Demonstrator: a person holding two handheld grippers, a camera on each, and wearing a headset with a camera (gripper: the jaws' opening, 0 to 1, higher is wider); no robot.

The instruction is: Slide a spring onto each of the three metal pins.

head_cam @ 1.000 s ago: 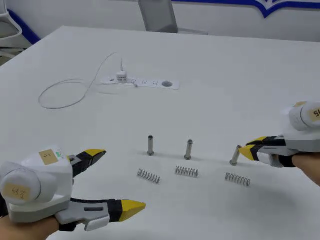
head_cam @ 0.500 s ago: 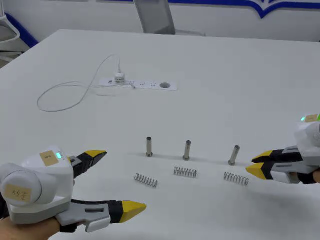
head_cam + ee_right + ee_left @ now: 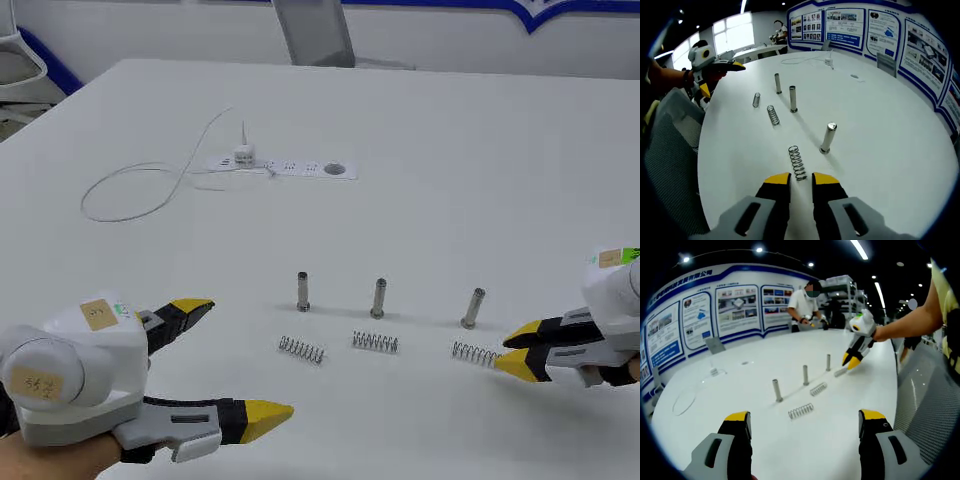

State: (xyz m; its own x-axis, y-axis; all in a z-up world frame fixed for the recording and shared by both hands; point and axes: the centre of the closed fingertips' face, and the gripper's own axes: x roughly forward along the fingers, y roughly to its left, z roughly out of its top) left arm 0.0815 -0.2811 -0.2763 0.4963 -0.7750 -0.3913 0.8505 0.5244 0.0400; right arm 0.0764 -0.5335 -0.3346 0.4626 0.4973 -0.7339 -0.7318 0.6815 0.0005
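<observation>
Three metal pins stand upright in a row on the white table: left pin [image 3: 303,291], middle pin [image 3: 379,298], right pin [image 3: 474,308]. In front of each lies a spring: left spring [image 3: 301,349], middle spring [image 3: 375,342], right spring [image 3: 474,353]. My right gripper [image 3: 513,349] is low at the right spring's outer end, open only narrowly. In the right gripper view that spring [image 3: 797,161] reaches in between the yellow tips of the right gripper [image 3: 801,180]. My left gripper [image 3: 235,358] is wide open with nothing in it, to the left of the left spring [image 3: 801,410].
A white power strip [image 3: 285,167] with a looping white cable [image 3: 140,190] lies farther back on the table. A grey chair [image 3: 315,30] stands at the far edge. A person [image 3: 802,305] stands at another bench in the background.
My right gripper has come away from the right pin, moving down and toward me to the right spring's end. That pin leaned earlier and now stands straight. The left gripper has stayed put.
</observation>
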